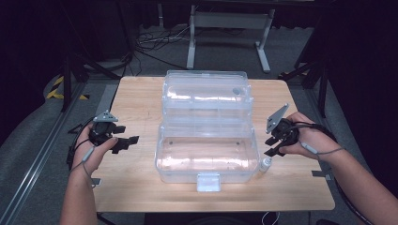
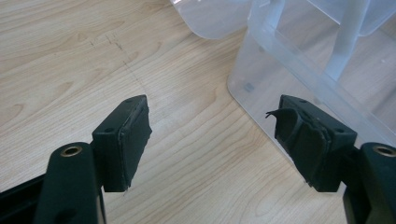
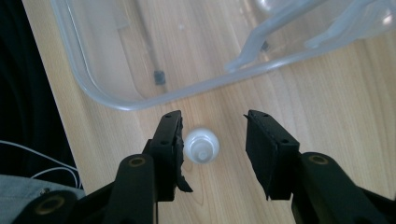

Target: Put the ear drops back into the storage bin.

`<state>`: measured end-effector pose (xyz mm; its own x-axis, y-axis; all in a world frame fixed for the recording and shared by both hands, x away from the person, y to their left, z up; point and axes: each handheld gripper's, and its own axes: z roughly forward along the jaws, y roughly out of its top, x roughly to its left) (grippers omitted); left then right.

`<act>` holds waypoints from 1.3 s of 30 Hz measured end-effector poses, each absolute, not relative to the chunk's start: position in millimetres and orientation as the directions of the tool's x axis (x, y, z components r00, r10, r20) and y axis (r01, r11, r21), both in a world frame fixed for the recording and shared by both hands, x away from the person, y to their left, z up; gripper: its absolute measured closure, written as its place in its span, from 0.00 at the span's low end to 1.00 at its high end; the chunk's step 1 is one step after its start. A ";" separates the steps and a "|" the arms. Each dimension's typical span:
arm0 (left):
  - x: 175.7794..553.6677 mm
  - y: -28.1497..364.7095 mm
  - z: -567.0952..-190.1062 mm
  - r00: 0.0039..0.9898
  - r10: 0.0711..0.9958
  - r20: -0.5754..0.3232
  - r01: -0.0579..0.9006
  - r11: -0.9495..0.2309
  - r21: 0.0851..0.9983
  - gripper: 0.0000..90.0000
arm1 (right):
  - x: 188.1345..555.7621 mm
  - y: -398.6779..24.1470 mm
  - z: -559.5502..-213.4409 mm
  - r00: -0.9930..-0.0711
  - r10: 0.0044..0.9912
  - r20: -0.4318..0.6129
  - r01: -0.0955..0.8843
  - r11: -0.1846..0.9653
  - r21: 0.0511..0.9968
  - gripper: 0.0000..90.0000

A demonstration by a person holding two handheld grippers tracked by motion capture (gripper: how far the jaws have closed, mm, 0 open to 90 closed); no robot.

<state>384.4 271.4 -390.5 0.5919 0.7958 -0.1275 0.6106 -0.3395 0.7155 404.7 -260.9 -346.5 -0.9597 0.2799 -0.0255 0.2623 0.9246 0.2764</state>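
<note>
A small bottle [image 3: 201, 146] of milky, translucent plastic stands upright on the pale wooden table [image 1: 141, 187], just beside the front right corner of a clear plastic box [image 1: 206, 159]. In the right gripper view the camera looks nearly straight down on it, so it reads as a round white disc with a narrower nozzle at its centre; its long axis runs vertically, nozzle up. In the high view the same bottle [image 1: 265, 164] shows as a short white cylinder close to the box's rounded wall.

The right gripper [image 3: 212, 135] is above the bottle with its black jaws spread wide. The bottle sits between them but off-centre, close against the pad on the left of that view (whether it actually touches is hard to tell), with a clear gap to the other pad. The pads [image 3: 261, 144] are matt black rubber, frayed at the edges.

The box is smooth, glossy and rectangular with rounded corners, its hinged lid [image 1: 206, 93] thrown back and a frosted latch [image 1: 208, 182] at the front.

The left gripper [image 2: 212, 126] is held over bare wood-grain left of the box, jaws wide apart and holding nothing.
</note>
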 end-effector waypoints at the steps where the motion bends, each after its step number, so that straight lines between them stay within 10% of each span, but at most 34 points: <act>1: 384.4 271.1 -390.5 0.589 0.798 -0.128 0.612 -0.337 0.715 0.30 | 405.0 -260.8 -348.2 -0.962 0.273 -0.026 0.256 0.929 0.266 0.64; 39: 388.7 269.3 -393.0 0.600 0.789 -0.132 0.617 -0.351 0.705 0.30 | 407.1 -252.9 -399.9 -0.978 0.206 -0.019 0.204 0.975 0.093 0.79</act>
<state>388.7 269.3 -393.0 0.5997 0.7892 -0.1320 0.6167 -0.3507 0.7048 407.1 -252.9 -399.9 -0.9784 0.2061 -0.0187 0.2035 0.9746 0.0931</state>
